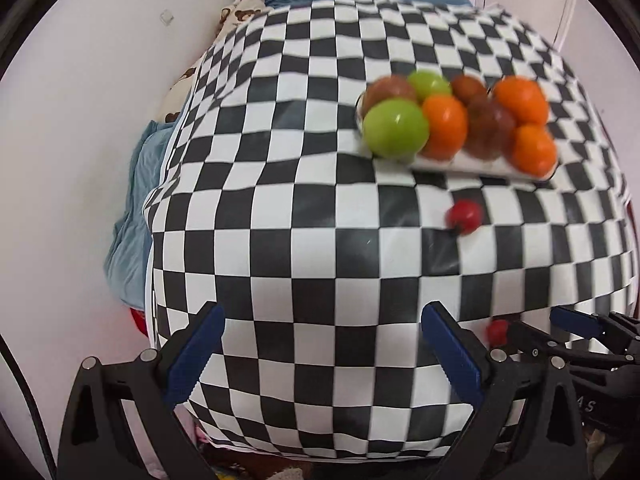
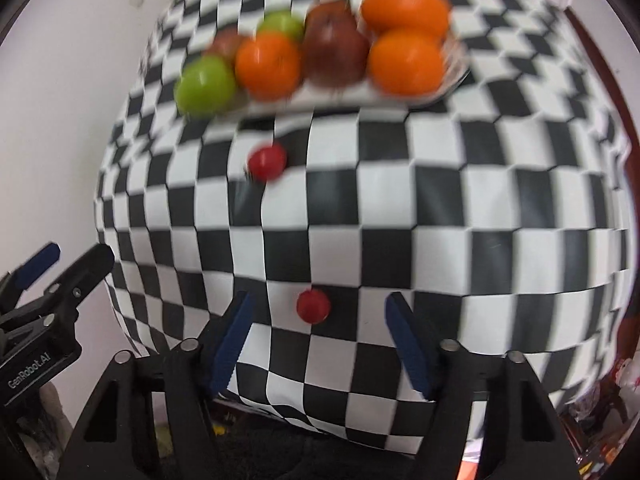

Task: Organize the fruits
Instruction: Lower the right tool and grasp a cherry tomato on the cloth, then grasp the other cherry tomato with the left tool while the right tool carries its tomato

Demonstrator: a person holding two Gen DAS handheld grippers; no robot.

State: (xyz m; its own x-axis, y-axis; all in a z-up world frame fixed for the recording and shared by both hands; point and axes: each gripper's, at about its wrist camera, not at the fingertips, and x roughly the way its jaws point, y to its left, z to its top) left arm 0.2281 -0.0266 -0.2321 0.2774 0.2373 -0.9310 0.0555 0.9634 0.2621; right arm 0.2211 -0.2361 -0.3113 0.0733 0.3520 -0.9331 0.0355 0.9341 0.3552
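My right gripper (image 2: pixel 318 344) has its blue fingers (image 2: pixel 232 344) apart, and a small red fruit (image 2: pixel 313 305) sits on the cloth in the gap between their tips. The pads are not touching it. My left gripper (image 1: pixel 324 356) is wide open with nothing between its fingers (image 1: pixel 194 354), only the black and white checkered cloth (image 1: pixel 280 208). In the left wrist view my right gripper is at about 3 o'clock from my left one, and that same small red fruit peeks out just beside it.

Farther out on the cloth, at about 11 o'clock from my right gripper, a second small red fruit (image 2: pixel 267 161) lies by itself. Beyond that, at about 12 o'clock, a white plate (image 2: pixel 452 76) holds a pile of fruit: green apples (image 2: pixel 206 84), oranges (image 2: pixel 406 62) and dark red apples (image 2: pixel 334 50). The pile looks blurry.

A white wall (image 1: pixel 80 100) stands at 9 o'clock.
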